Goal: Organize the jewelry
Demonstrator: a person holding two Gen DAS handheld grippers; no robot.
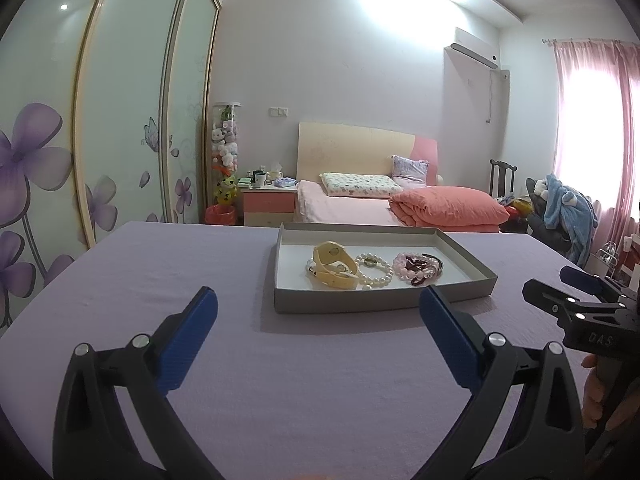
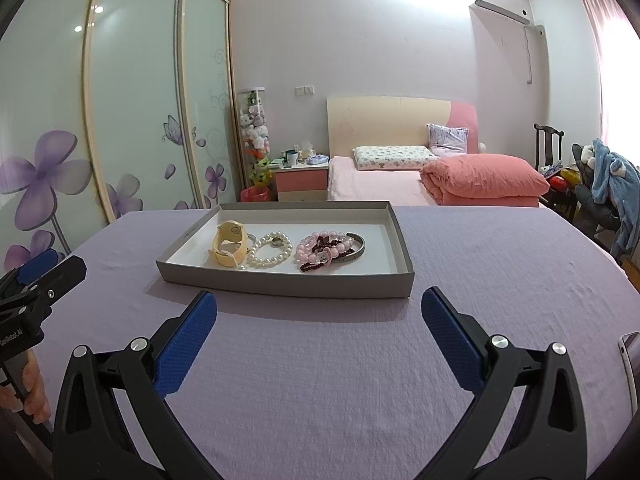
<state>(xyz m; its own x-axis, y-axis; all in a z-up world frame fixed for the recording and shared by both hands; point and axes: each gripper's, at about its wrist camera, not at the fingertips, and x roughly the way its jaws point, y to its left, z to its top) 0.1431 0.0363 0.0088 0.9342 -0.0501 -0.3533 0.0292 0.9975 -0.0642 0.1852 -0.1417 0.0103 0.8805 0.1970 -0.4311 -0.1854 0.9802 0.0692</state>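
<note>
Both claws, left (image 1: pixel 318 308) and right (image 2: pixel 319 307), gape empty before the jewelry tray (image 2: pixel 280 280).

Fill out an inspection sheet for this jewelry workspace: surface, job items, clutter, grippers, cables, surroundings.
Surface: lilac cloth covers the table, slightly wrinkled.
Job's things: grey tray holds a yellow watch, a pearl bracelet, pink bead bracelets, dark red beads and a silver bangle, all inside the tray.
Clutter: a white-edged object at the right border, cut off, cannot identify.
Grippers: left gripper and right gripper both open, empty, hovering short of the tray.
Cables: nothing seen on the table.
Surroundings: bed, wardrobe, nightstand, chair with clothes.
</note>
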